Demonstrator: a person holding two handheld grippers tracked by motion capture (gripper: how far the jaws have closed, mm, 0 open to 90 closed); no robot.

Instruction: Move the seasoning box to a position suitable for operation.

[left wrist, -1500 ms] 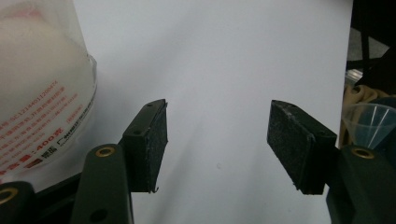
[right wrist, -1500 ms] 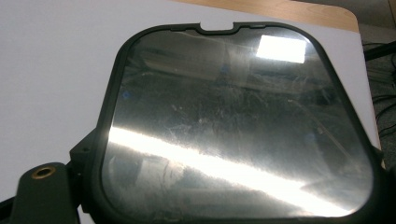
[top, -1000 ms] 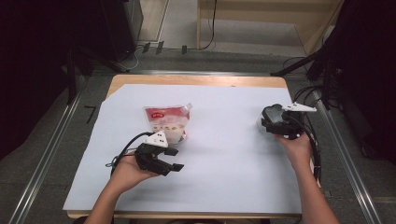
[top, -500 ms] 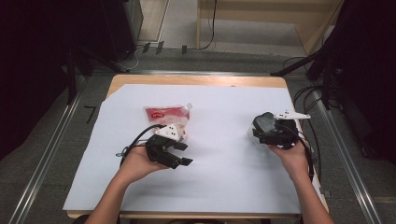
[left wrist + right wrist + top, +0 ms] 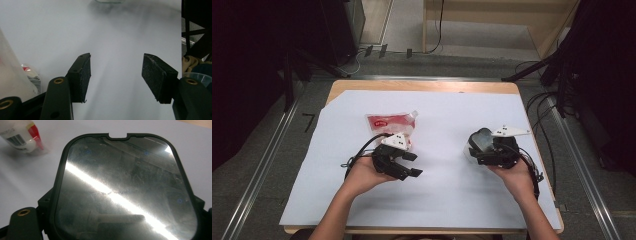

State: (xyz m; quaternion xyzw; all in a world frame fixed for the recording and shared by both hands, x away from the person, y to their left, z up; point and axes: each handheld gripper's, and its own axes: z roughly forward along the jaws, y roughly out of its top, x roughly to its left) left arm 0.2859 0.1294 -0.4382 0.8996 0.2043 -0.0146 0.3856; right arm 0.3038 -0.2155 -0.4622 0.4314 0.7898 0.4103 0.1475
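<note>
L gripper (image 5: 408, 165) has jaws spread, nothing between. R gripper (image 5: 476, 150) pinches a clear lidded container (image 5: 123, 187). Red-white pouch (image 5: 391, 125) lies at 12 o'clock of L gripper, on white sheet (image 5: 447, 200) over wood table (image 5: 422, 86); grey floor, cables around. R gripper view shows pouch's barcode.

A wooden table (image 5: 422, 86) stands on a grey floor (image 5: 257, 165) — a white sheet (image 5: 452, 200) covers most of it. Black cables (image 5: 542, 107) trail at the right, and pale wooden furniture (image 5: 492, 20) stands behind — the sides lie dark.
</note>
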